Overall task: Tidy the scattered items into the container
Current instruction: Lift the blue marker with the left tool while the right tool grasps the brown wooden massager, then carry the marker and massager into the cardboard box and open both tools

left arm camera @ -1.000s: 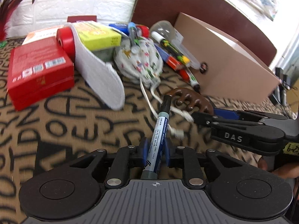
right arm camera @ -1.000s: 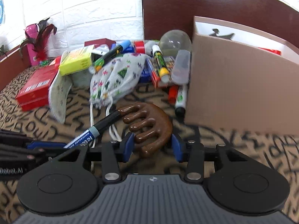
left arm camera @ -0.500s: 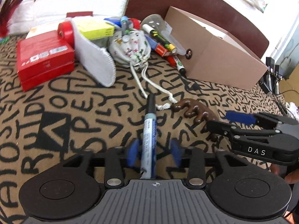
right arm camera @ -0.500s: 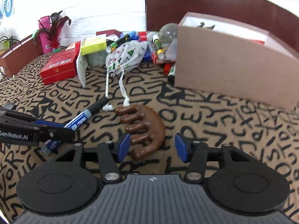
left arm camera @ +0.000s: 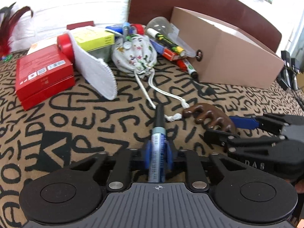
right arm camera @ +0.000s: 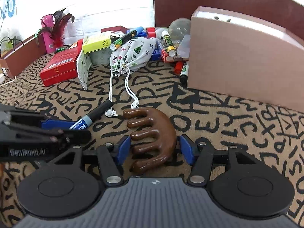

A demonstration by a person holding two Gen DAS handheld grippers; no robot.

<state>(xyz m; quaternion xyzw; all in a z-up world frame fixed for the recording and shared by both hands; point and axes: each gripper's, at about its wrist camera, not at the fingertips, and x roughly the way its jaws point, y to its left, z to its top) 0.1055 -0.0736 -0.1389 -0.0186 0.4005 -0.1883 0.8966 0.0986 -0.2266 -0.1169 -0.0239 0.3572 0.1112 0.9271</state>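
Note:
My left gripper [left arm camera: 158, 152] is shut on a blue marker [left arm camera: 157, 144] with a black cap; the marker lies low over the patterned cloth. It also shows in the right wrist view [right arm camera: 91, 117]. My right gripper [right arm camera: 154, 147] is open, and its blue pads stand on either side of a brown wooden comb-like massager [right arm camera: 152, 136], with a small gap at the right pad. The massager also shows in the left wrist view [left arm camera: 209, 116]. The brown cardboard box [right arm camera: 243, 60], the container, stands at the back right with its top open.
A pile lies left of the box: a printed drawstring pouch [right arm camera: 133, 55], several markers [right arm camera: 169, 43], a red box [right arm camera: 58, 66], a yellow-green box [right arm camera: 96, 42], a white felt piece [left arm camera: 95, 72]. A pink bottle with feathers [right arm camera: 49, 32] stands far left.
Both grippers had opened with the marker and massager on the cloth half a second ago. The left gripper has closed on the marker again; the right gripper's pads have narrowed around the massager.

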